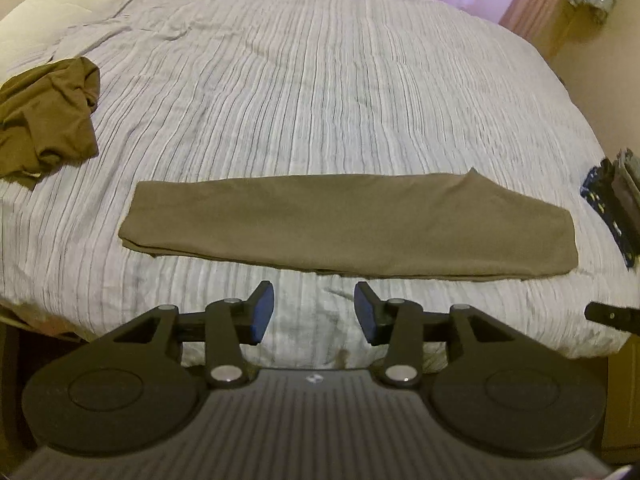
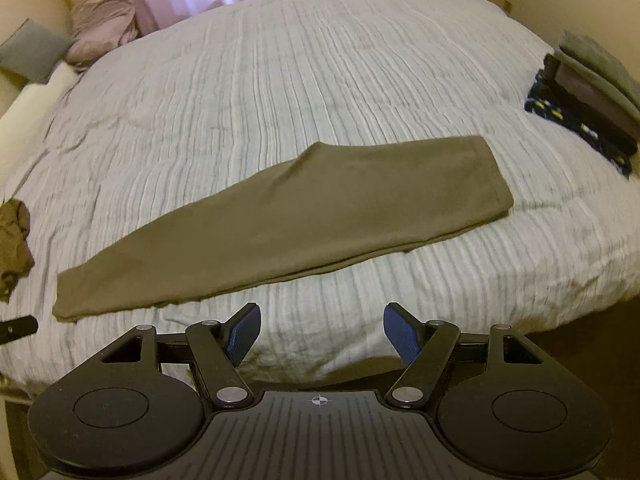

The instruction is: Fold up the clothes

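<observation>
An olive-brown garment [image 1: 320, 224] lies flat on the bed, folded lengthwise into a long strip; in the right wrist view the same garment [image 2: 304, 216] runs diagonally from near left to far right. My left gripper [image 1: 315, 312] is open, just short of the strip's near edge, holding nothing. My right gripper [image 2: 320, 334] is also open and empty, hovering at the bed's near edge below the strip. A tip of the right gripper [image 1: 612, 314] shows at the right edge of the left wrist view.
A crumpled olive garment [image 1: 44, 120] lies at the left of the bed. A stack of folded clothes [image 2: 592, 100] sits at the right edge. The striped grey bedspread [image 1: 320, 100] covers the bed; pillows [image 2: 100, 20] and curtains are behind.
</observation>
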Action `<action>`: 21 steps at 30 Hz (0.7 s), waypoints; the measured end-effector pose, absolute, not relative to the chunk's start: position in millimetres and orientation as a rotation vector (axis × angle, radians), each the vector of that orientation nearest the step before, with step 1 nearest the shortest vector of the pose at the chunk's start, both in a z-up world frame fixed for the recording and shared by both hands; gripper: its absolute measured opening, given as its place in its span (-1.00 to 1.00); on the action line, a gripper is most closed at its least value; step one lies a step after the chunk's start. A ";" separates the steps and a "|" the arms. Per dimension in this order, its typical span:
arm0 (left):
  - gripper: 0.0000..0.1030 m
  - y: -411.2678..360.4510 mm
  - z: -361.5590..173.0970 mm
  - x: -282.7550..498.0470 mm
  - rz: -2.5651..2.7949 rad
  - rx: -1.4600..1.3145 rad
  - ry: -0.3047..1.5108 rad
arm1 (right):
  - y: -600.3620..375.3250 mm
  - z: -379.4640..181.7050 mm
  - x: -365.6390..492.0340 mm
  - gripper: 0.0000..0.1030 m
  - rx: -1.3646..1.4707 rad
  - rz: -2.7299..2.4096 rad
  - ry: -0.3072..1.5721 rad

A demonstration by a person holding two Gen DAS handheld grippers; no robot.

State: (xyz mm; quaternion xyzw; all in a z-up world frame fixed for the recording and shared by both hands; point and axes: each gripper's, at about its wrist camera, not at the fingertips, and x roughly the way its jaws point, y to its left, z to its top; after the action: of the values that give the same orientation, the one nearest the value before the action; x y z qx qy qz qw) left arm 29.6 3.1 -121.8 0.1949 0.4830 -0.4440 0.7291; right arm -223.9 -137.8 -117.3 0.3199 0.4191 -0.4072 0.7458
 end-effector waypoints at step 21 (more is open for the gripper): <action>-0.10 -30.1 -96.5 -122.6 -0.800 0.309 1.037 | -205.7 -101.4 -315.6 0.38 0.542 -0.685 1.035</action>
State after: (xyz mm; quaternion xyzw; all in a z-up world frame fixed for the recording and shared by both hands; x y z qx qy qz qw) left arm -122.6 -30.1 -96.5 0.1430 0.4802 -0.3706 0.7821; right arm -315.6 -205.7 -101.4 0.2507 0.4789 -0.3170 0.7793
